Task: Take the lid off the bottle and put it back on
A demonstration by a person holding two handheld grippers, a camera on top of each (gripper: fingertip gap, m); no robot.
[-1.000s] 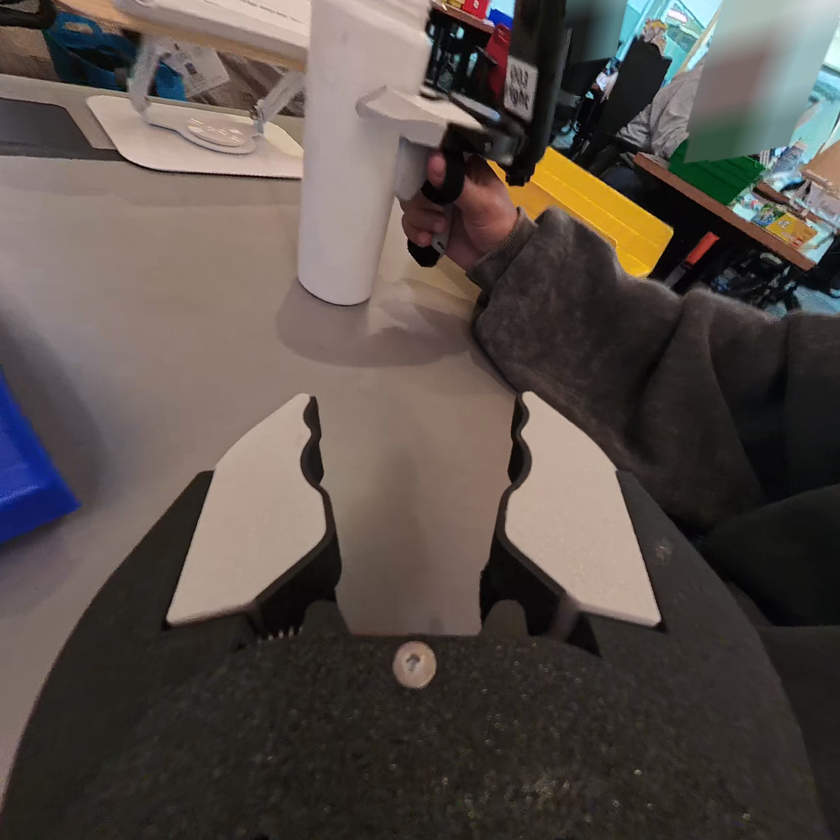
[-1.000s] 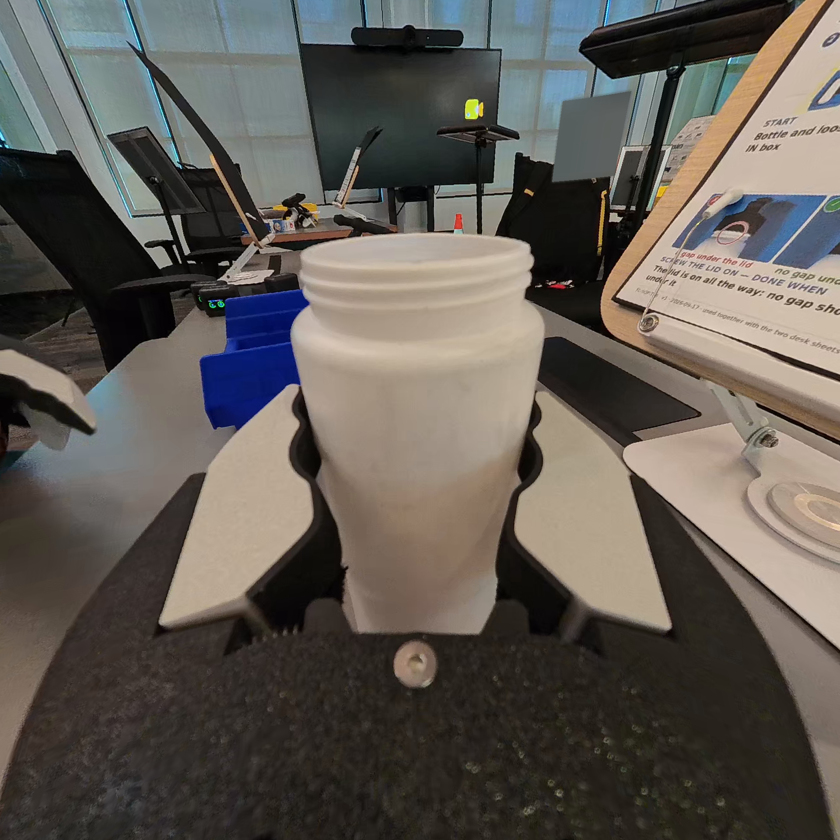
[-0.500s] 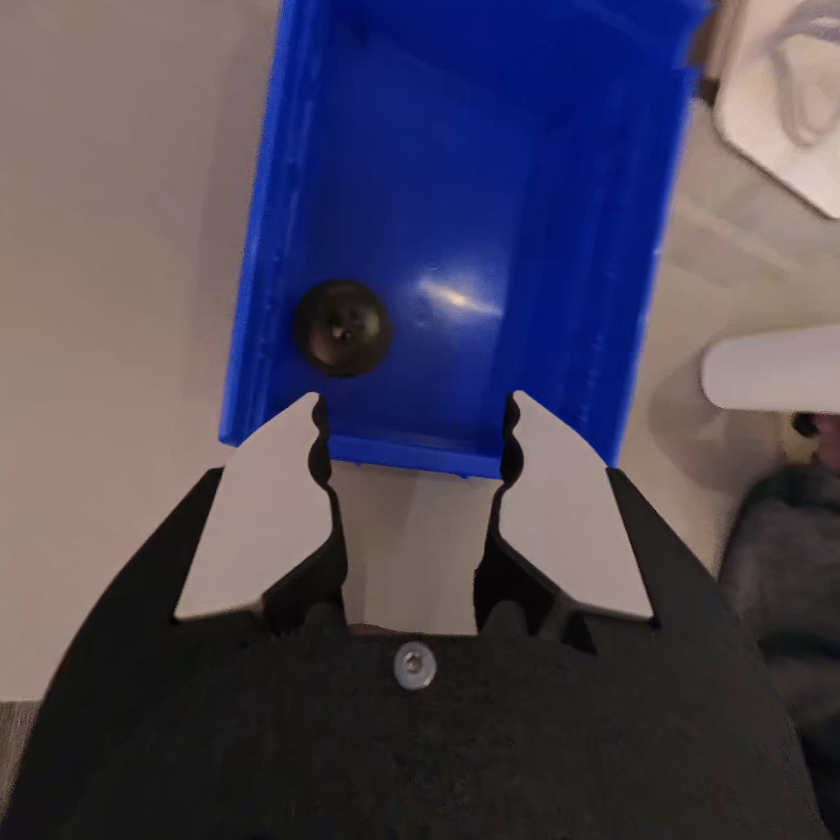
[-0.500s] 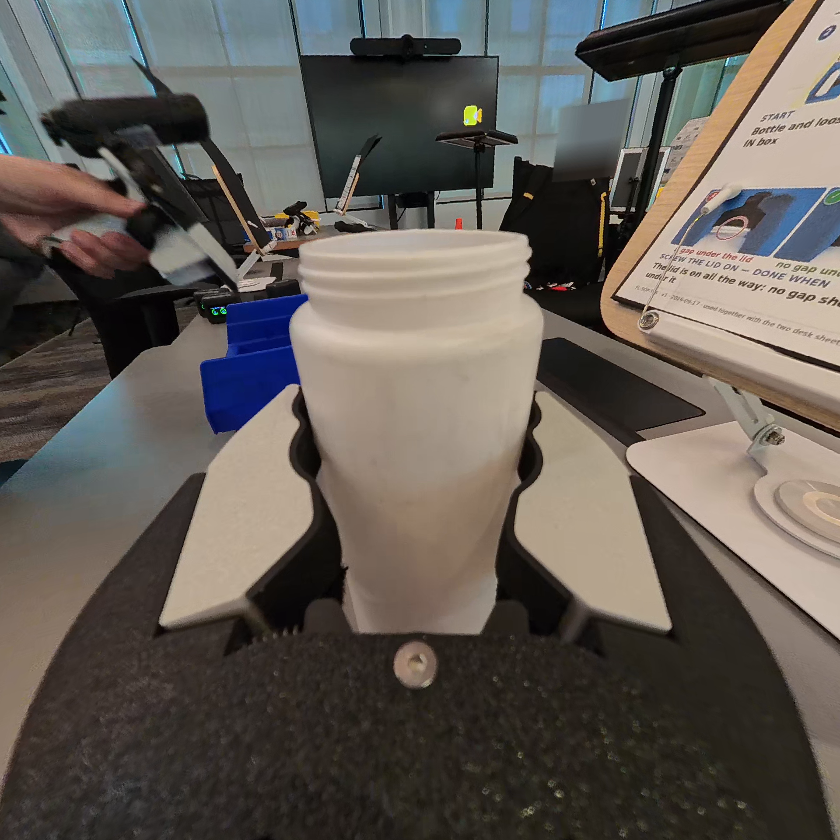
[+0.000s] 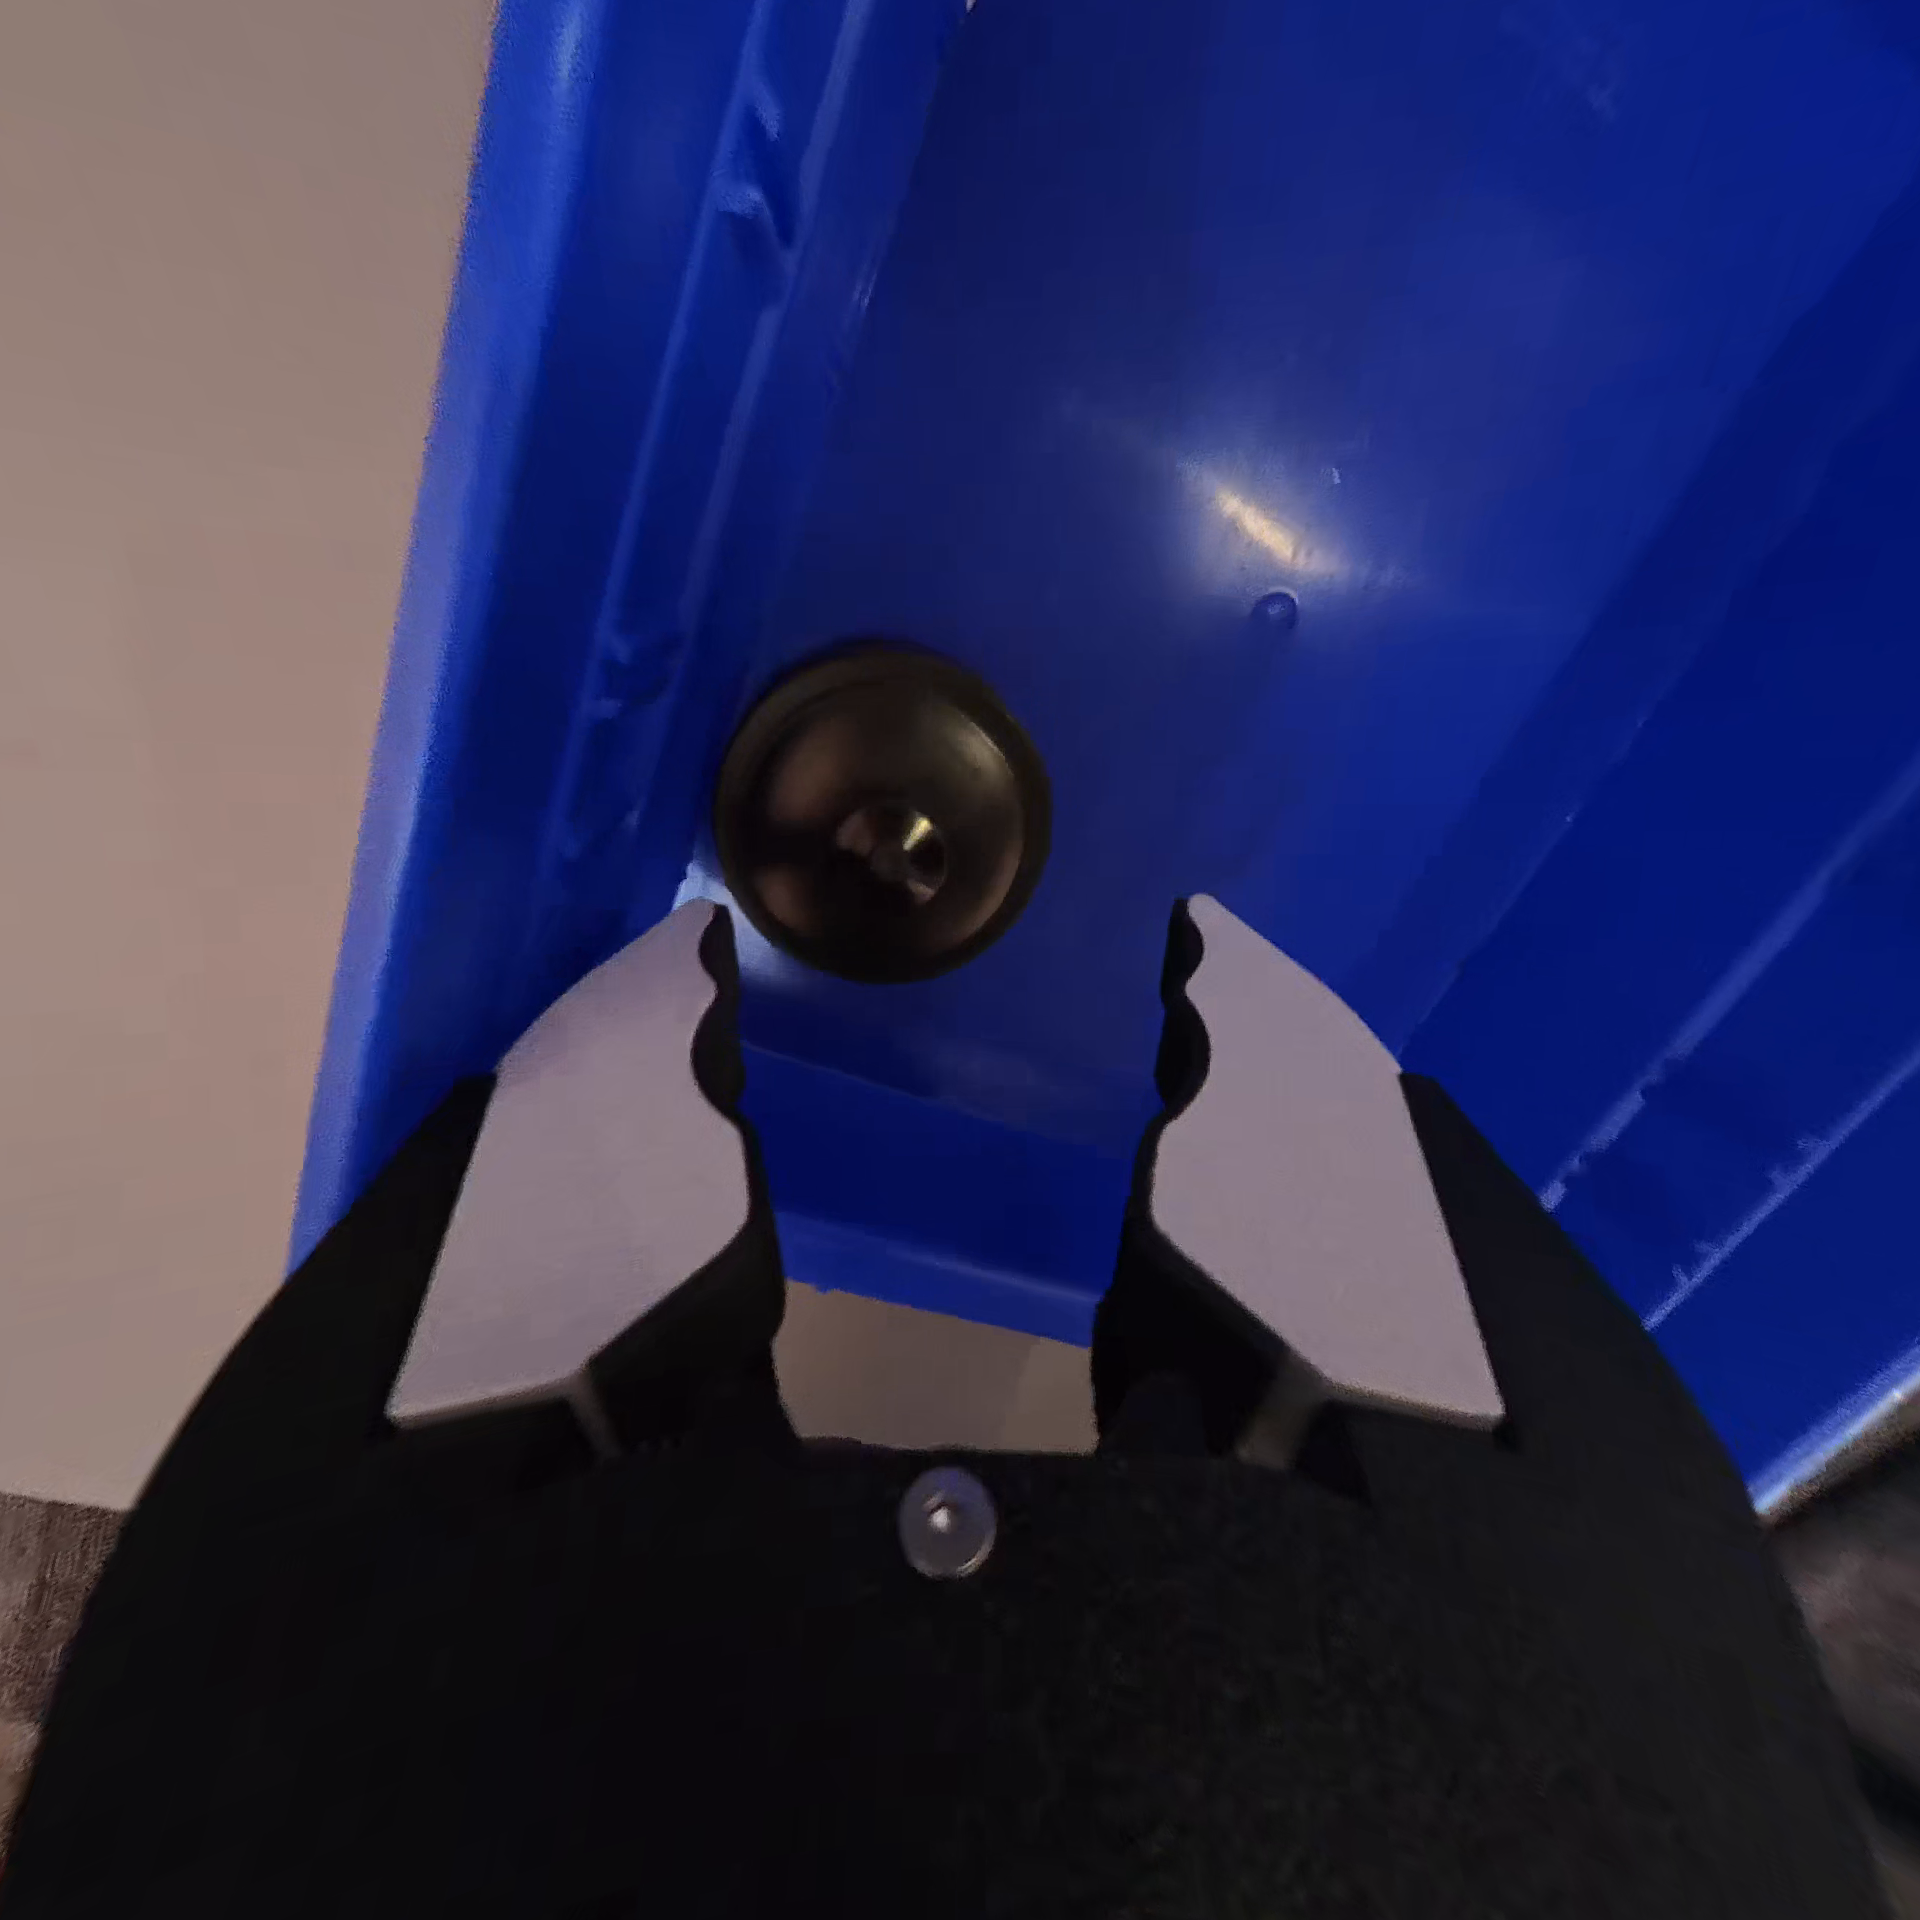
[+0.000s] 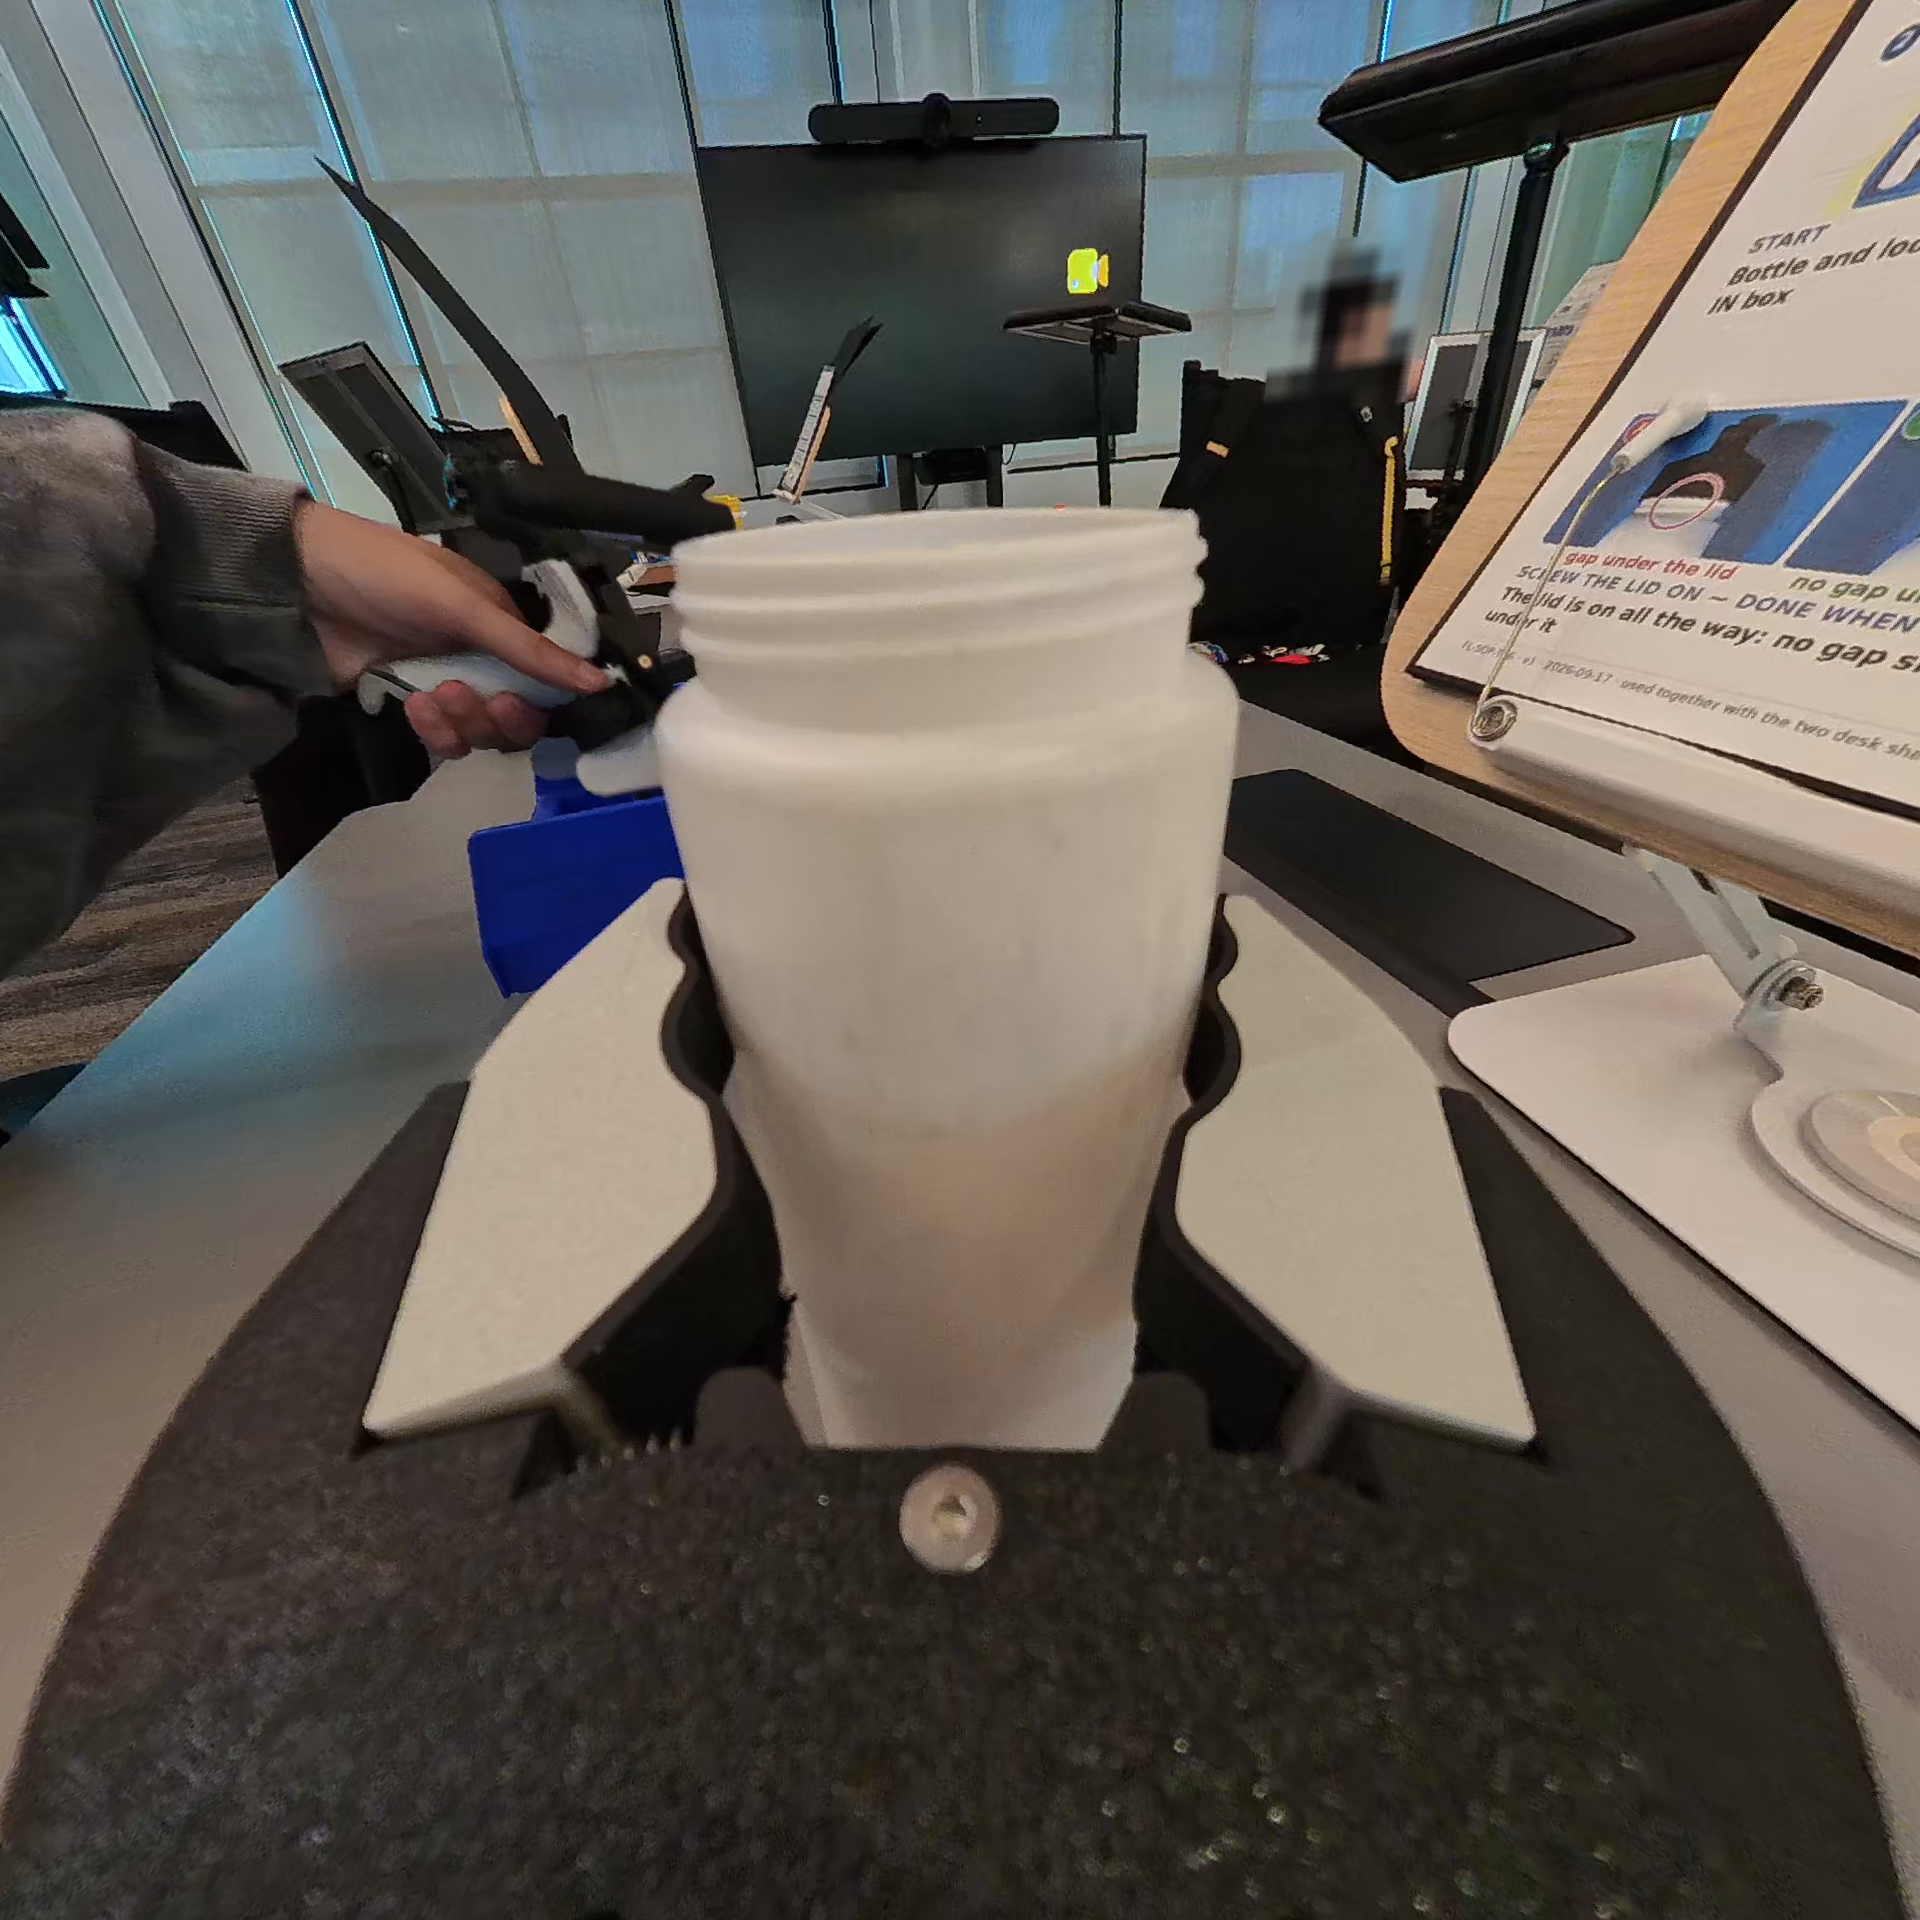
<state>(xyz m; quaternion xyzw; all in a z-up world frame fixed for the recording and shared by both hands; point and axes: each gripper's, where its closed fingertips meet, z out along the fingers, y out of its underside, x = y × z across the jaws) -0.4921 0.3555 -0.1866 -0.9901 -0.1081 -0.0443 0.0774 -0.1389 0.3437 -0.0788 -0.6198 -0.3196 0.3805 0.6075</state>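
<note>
A: White plastic, uncapped: the bottle (image 6: 951, 935) stands upright on the grey table (image 6: 260, 1091), clamped at its lower body by the right gripper (image 6: 951, 997), one finger pressed to each side of it.

B: And the lid (image 5: 881, 821)?

A: Black and round, it lies on the floor of the blue bin (image 5: 1351, 364), close against the bin's left wall and near its front wall.

B: Where is the left gripper (image 5: 951, 914) relative to the bin?

A: It points down into it, fingers spread apart with nothing between them, the tips just short of the lid.

B: And the bin itself?

A: It sits on the table, behind the bottle and to its left in the right wrist view.
</note>
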